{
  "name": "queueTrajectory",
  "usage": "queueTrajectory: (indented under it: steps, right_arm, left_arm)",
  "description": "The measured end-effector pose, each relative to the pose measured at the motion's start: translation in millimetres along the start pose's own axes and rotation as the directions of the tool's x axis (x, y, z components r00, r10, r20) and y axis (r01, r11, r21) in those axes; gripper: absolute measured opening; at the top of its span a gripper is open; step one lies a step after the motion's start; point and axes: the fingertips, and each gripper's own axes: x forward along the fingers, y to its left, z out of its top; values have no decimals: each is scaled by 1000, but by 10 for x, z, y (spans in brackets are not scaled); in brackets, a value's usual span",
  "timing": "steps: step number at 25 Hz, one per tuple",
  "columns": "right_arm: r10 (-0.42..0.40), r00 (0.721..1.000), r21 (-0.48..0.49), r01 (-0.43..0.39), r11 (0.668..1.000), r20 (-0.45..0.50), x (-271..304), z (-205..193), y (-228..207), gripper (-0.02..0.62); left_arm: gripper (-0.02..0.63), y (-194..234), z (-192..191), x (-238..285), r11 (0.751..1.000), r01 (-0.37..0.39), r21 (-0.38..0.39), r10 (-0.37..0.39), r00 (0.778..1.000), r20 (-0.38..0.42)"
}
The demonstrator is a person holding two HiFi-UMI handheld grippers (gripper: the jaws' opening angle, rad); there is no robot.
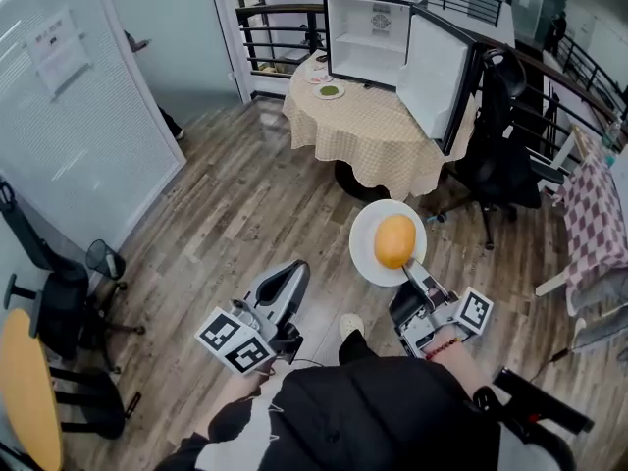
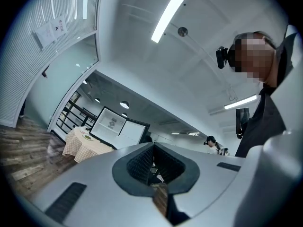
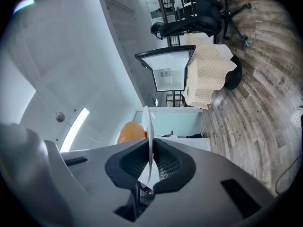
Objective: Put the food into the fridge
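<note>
A white plate (image 1: 365,255) carrying an orange bun-like food (image 1: 394,241) hangs level over the wooden floor, with my right gripper (image 1: 411,272) shut on its near rim. In the right gripper view the plate (image 3: 149,141) shows edge-on between the pads of the right gripper (image 3: 150,168), the food (image 3: 130,132) on its left side. My left gripper (image 1: 290,277) is shut and holds nothing; the left gripper (image 2: 153,163) points up towards the ceiling. The small fridge (image 1: 368,39) stands on a round table (image 1: 378,140) ahead, its door (image 1: 433,73) swung wide open.
A small plate with green food (image 1: 330,91) lies on the table's checkered cloth beside the fridge. A black office chair (image 1: 502,155) stands right of the table, a checked cloth (image 1: 589,219) further right. A black chair (image 1: 59,307) and a yellow tabletop (image 1: 25,391) are at left. A railing (image 1: 275,27) runs behind.
</note>
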Motion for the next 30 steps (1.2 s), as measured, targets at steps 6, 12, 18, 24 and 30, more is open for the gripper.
queueTrajectory:
  steps: [6, 12, 18, 24, 30]
  right_arm:
    - [-11, 1000, -15, 11, 1000, -8, 217, 164, -140, 32]
    - [6, 1000, -14, -6, 1000, -14, 633, 395, -289, 32]
    - [-30, 1000, 4, 30, 1000, 2, 1152, 813, -474, 32]
    - [-27, 999, -9, 27, 1000, 18, 1559, 1193, -556, 32]
    - [-66, 998, -23, 66, 998, -1, 2032, 1625, -664, 32]
  left_arm:
    - [12, 186, 20, 107, 1000, -7, 14, 7, 1000, -1]
    - [12, 533, 75, 398, 1000, -10, 27, 10, 1000, 0]
    - [12, 1028, 236, 838, 999, -27, -27, 28, 999, 27]
    - [12, 1422, 384, 1262, 999, -20, -28, 21, 998, 51]
    - [12, 1899, 408, 1843, 1000, -20, -14, 21, 1000, 5]
